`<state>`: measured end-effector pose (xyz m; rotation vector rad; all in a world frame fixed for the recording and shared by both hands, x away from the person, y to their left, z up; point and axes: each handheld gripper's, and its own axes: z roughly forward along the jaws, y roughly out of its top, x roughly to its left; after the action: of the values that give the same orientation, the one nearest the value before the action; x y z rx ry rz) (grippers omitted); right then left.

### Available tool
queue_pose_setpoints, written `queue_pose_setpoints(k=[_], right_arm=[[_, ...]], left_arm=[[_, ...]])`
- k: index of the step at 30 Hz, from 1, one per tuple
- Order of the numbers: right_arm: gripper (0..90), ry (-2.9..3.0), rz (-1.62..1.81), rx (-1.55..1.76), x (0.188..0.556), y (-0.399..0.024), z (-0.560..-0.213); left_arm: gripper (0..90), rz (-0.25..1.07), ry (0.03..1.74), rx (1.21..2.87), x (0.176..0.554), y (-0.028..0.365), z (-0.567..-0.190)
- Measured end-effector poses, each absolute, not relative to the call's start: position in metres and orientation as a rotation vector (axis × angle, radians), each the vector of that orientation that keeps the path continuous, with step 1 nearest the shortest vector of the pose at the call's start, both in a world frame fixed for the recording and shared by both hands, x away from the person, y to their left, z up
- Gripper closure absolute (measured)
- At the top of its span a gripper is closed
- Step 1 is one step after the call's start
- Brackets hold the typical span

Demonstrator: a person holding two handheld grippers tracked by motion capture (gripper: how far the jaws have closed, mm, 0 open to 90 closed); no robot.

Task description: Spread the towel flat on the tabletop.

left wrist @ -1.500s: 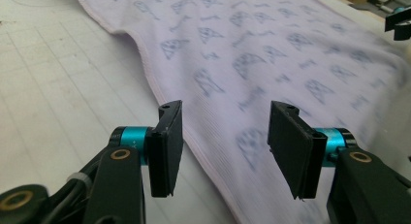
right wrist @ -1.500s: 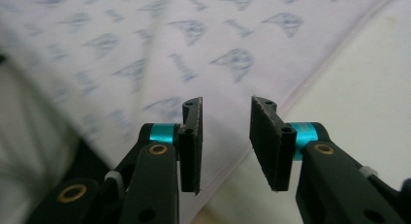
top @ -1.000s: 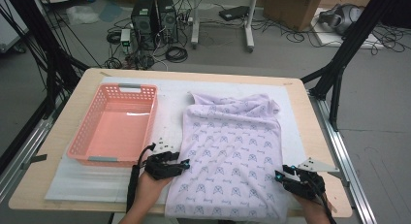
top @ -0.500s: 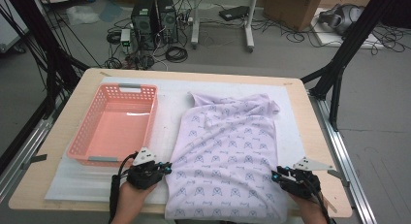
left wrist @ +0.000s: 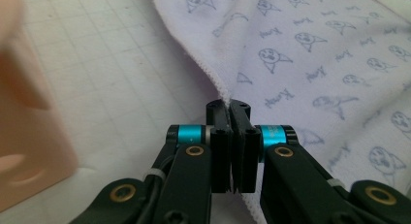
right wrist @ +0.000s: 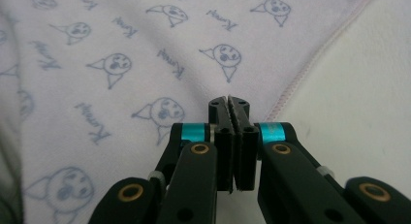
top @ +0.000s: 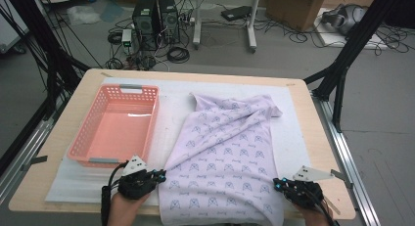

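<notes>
Both grippers, left (top: pixel 159 177) and right (top: pixel 278 183), clench the cloth's (top: pixel 222 152) near hem (seven and five o'clock); folding hasn't begun, basket (top: pixel 93 138) empty.

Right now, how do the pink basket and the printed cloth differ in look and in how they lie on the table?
The pink basket is rigid, with slotted walls, and stands upright at the table's left; the printed cloth is soft, pale lilac with small drawings, and lies flat at the middle. The basket stands apart from both hand-held grippers; the cloth is pinched at its near edges. Both rest on the white mat.
</notes>
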<state>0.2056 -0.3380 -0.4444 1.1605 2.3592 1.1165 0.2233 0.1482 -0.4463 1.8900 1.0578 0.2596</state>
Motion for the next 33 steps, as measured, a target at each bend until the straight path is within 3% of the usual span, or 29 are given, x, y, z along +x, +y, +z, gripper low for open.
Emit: queue_pose_setpoints(k=[5,6,7,8,11,13,15,17,19,20,21,23,25,33], right_arm=[[89.3,2.384,1.137,1.164,0.182,-0.356,-0.444],[86.9,2.364,1.143,1.166,0.181,-0.359,-0.444],[74.3,2.332,1.153,1.19,0.18,-0.362,-0.444],[71.0,2.302,1.181,1.225,0.182,-0.365,-0.443],[67.6,2.26,1.17,1.262,0.191,-0.365,-0.442],[64.3,2.246,1.155,1.27,0.2,-0.36,-0.443],[61.3,2.25,1.141,1.277,0.209,-0.354,-0.444],[59.8,2.256,1.122,1.273,0.218,-0.347,-0.446],[59.2,2.258,1.084,1.272,0.225,-0.342,-0.448],[59.4,2.255,1.087,1.277,0.228,-0.341,-0.448],[60.0,2.249,1.09,1.285,0.231,-0.341,-0.448],[66.2,2.244,1.075,1.281,0.232,-0.34,-0.448],[82.4,2.27,1.099,1.26,0.232,-0.34,-0.448],[86.1,2.373,1.142,1.173,0.212,-0.333,-0.446]], left_arm=[[75.4,0.224,0.99,1.898,0.223,0.14,-0.445],[70.3,0.229,0.984,1.89,0.225,0.137,-0.445],[63.1,0.23,0.982,1.89,0.229,0.135,-0.444],[56.7,0.234,0.988,1.888,0.233,0.132,-0.444],[46.3,0.239,1.038,1.871,0.248,0.124,-0.446],[44.6,0.227,1.061,1.872,0.257,0.119,-0.447],[45.5,0.219,1.081,1.901,0.267,0.112,-0.451],[52.7,0.263,1.079,1.918,0.268,0.106,-0.451],[74.7,0.349,1.078,1.952,0.267,0.106,-0.451],[84.8,0.327,1.09,1.94,0.267,0.109,-0.451],[87.4,0.317,1.098,1.935,0.266,0.111,-0.451],[88.1,0.341,1.09,1.948,0.259,0.113,-0.45],[88.2,0.338,1.086,1.954,0.252,0.117,-0.45],[88.3,0.31,1.044,1.986,0.212,0.139,-0.443]])
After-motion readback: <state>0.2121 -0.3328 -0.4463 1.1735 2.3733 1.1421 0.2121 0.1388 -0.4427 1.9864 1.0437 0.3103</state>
